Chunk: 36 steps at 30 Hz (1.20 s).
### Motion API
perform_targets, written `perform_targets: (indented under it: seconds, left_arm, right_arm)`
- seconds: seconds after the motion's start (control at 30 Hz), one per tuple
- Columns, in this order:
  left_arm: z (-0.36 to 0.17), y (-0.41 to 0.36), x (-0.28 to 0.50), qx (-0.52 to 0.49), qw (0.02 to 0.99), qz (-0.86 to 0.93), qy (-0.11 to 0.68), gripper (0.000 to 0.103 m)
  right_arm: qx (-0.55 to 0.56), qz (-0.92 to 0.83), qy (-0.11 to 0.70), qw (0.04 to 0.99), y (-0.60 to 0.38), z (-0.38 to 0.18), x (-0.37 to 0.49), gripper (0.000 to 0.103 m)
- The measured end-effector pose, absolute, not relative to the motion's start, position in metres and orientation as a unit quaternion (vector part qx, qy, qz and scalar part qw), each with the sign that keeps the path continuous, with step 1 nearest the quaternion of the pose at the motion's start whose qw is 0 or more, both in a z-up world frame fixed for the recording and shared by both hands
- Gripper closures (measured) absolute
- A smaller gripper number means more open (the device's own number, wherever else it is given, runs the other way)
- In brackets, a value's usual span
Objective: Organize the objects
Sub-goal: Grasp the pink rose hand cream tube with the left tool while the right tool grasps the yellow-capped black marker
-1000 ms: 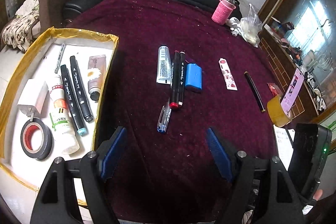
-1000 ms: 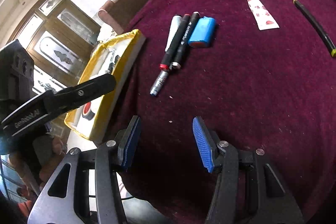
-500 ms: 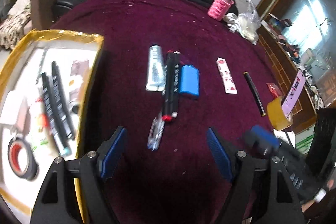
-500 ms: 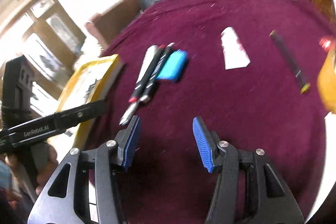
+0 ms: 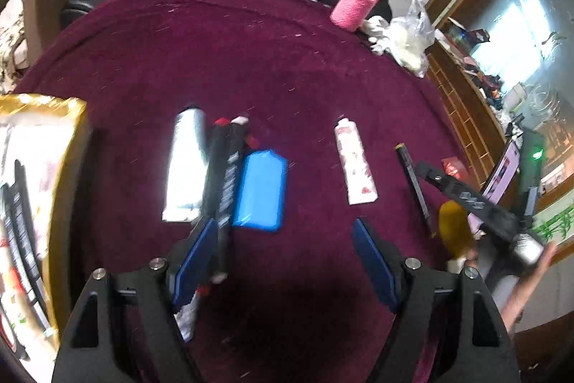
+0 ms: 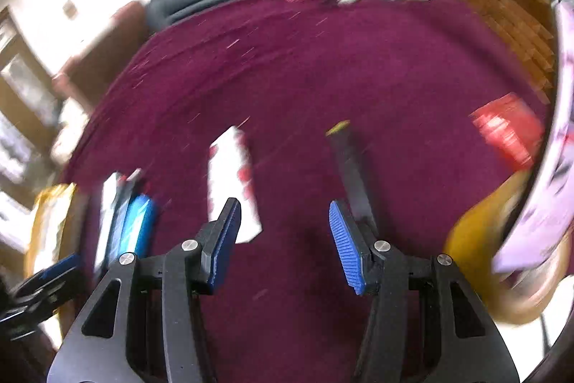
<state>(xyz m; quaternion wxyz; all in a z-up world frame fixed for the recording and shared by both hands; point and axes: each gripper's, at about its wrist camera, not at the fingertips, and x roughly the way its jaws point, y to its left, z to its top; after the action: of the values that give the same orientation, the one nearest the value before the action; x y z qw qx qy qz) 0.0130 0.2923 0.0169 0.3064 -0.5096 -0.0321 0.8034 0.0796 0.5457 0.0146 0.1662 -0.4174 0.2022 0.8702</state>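
Note:
On the maroon tablecloth (image 5: 251, 60) lie a silver tube (image 5: 184, 164), two black markers (image 5: 224, 174), a blue case (image 5: 262, 191), a white tube with red print (image 5: 355, 164) and a black pen (image 5: 414, 182). My left gripper (image 5: 285, 257) is open and empty, just short of the markers and the blue case. My right gripper (image 6: 283, 239) is open and empty, between the white tube (image 6: 233, 182) and the black pen (image 6: 353, 178). It shows at the right of the left wrist view (image 5: 473, 200). The right wrist view is blurred.
A gold-edged tray (image 5: 68, 167) with markers and tubes lies at the left. A pink cup (image 5: 353, 2) and a plastic bag (image 5: 405, 38) stand at the far edge. A yellow tape roll (image 5: 453, 228) and a red packet (image 6: 509, 128) lie at the right.
Both grippers have moved forward and to the right over the table. The items now lie much closer to the fingers. The right gripper has turned from the markers toward the white tube and pen.

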Motion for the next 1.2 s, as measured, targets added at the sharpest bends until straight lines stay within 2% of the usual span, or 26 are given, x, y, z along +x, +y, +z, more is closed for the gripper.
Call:
perform_targets:
  seconds: [0.07,0.1,0.13,0.3,0.33,0.47,0.5,0.63,0.67,0.7,0.73,0.77,0.83,1.0,1.2]
  left_arm:
    - [0.016,0.312,0.008,-0.512,0.303,0.804,-0.027,0.025]
    - [0.016,0.321,0.007,-0.509,0.301,0.806,-0.018,0.025]
    - [0.014,0.334,0.006,-0.507,0.296,0.810,-0.002,0.025]
    - [0.006,0.376,0.000,-0.525,0.312,0.792,0.026,0.025]
    - [0.006,0.386,0.000,-0.518,0.314,0.795,0.040,0.025]
    - [0.002,0.409,-0.010,-0.512,0.305,0.802,0.048,0.026]
    - [0.000,0.416,-0.014,-0.504,0.301,0.808,0.054,0.026]
    - [-0.007,0.443,-0.029,-0.518,0.296,0.800,0.074,0.028]
    - [-0.010,0.452,-0.029,-0.516,0.283,0.802,0.102,0.033]
    - [-0.014,0.459,-0.029,-0.517,0.269,0.803,0.123,0.050]
    - [-0.020,0.464,-0.029,-0.524,0.262,0.799,0.132,0.060]
    - [-0.026,0.467,-0.031,-0.538,0.262,0.791,0.126,0.059]
    - [-0.030,0.469,-0.031,-0.546,0.260,0.787,0.123,0.069]
    - [-0.029,0.440,-0.007,-0.534,0.258,0.791,0.149,0.073]
    - [-0.026,0.377,0.067,-0.539,0.287,0.773,0.170,0.073]
  right_arm:
    - [-0.412,0.865,0.184,0.217,0.559,0.012,0.077,0.052]
    - [-0.405,0.862,0.212,0.221,0.570,0.009,0.078,0.052]
    - [-0.394,0.863,0.242,0.205,0.577,0.004,0.081,0.052]
    - [-0.409,0.861,0.252,0.164,0.576,-0.018,0.072,0.054]
    - [-0.418,0.858,0.249,0.166,0.575,-0.022,0.071,0.057]
    - [-0.424,0.856,0.222,0.195,0.568,-0.025,0.072,0.084]
    - [-0.425,0.856,0.228,0.189,0.568,-0.025,0.073,0.087]
    - [-0.426,0.852,0.257,0.163,0.577,-0.024,0.079,0.088]
    - [-0.426,0.851,0.261,0.162,0.578,-0.025,0.079,0.088]
    - [-0.427,0.851,0.258,0.161,0.577,-0.025,0.077,0.088]
    - [-0.428,0.851,0.258,0.162,0.576,-0.025,0.077,0.088]
    - [-0.428,0.851,0.258,0.161,0.575,-0.025,0.078,0.088]
    - [-0.430,0.852,0.252,0.160,0.573,-0.025,0.076,0.088]
    - [-0.436,0.857,0.241,0.129,0.563,-0.025,0.071,0.088]
    - [-0.448,0.863,0.202,0.117,0.544,-0.024,0.065,0.088]
